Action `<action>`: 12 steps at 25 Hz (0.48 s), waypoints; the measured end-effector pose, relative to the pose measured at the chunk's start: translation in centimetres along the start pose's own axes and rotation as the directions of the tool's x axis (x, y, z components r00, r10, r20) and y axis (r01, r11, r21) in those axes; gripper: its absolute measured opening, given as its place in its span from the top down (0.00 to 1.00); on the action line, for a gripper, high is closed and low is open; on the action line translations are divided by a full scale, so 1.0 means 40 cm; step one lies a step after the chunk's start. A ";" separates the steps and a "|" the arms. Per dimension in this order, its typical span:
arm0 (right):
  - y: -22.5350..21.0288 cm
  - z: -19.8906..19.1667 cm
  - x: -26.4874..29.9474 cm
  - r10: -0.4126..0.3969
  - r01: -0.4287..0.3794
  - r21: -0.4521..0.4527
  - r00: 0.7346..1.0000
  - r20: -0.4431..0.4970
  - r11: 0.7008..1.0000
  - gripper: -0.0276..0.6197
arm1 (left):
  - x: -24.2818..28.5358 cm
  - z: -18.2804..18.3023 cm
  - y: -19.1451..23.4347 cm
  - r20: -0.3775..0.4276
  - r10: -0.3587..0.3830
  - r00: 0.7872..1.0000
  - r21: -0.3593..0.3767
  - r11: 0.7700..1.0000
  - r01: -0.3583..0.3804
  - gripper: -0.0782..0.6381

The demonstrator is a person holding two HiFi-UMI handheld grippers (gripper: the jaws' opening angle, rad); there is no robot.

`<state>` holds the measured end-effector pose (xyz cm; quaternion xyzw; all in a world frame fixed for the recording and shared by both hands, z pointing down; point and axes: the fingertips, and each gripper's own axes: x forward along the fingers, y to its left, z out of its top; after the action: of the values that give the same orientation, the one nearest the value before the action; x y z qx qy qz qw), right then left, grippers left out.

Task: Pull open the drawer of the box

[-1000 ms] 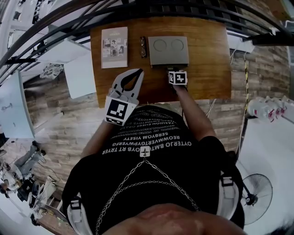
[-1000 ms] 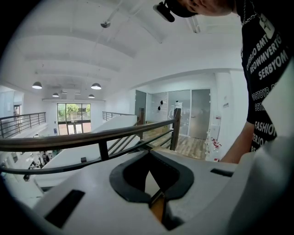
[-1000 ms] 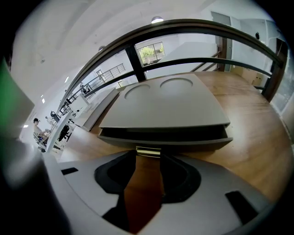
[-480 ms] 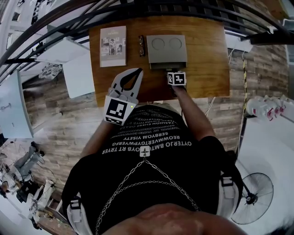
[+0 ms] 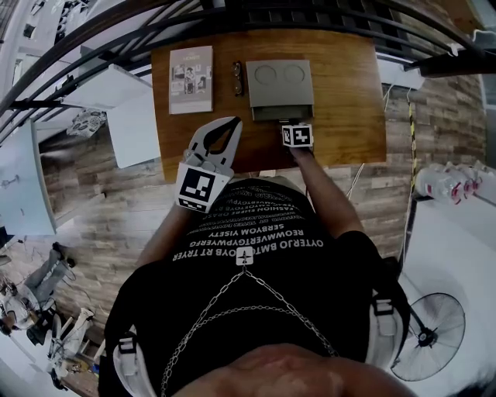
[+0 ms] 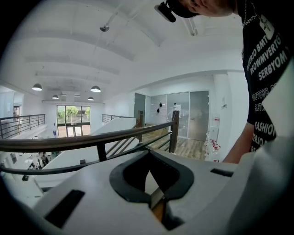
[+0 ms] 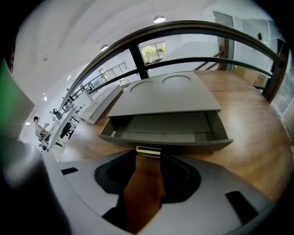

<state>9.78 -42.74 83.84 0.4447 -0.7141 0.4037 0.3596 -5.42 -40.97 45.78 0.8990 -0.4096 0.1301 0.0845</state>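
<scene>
A flat grey box [image 5: 279, 77] with two round hollows on top lies on the wooden table [image 5: 349, 93]. Its drawer [image 5: 283, 114] stands partly out toward me. In the right gripper view the drawer [image 7: 165, 126] is open and empty, with a small brass handle [image 7: 148, 150] at the middle of its front. My right gripper [image 7: 148, 154] is shut on that handle; in the head view its marker cube [image 5: 298, 135] sits just in front of the drawer. My left gripper [image 5: 235, 122] hovers over the table's near left part, shut and holding nothing [image 6: 151, 202].
A booklet [image 5: 191, 79] lies at the table's far left, and a pair of dark glasses [image 5: 238, 77] sits between it and the box. A dark metal railing [image 5: 232, 15] runs just beyond the table's far edge. A white slab [image 5: 132, 116] adjoins the left side.
The right gripper has drawn back toward me with the handle, and the drawer has slid further out of the box. The left gripper has stayed where it was.
</scene>
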 end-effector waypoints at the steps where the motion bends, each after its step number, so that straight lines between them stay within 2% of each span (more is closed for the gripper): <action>1: 0.000 -0.002 -0.002 0.001 -0.001 0.000 1.000 -0.002 1.000 0.71 | -0.003 0.003 -0.002 0.002 0.001 1.000 0.001 1.000 -0.001 0.88; 12: 0.012 -0.037 -0.023 0.014 -0.014 -0.004 1.000 -0.018 1.000 0.71 | -0.027 0.013 -0.041 0.018 -0.005 1.000 -0.002 1.000 0.005 0.88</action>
<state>9.89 -40.98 83.52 0.4353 -0.7148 0.4085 0.3643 -4.76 -39.25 44.90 0.9010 -0.4084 0.1214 0.0820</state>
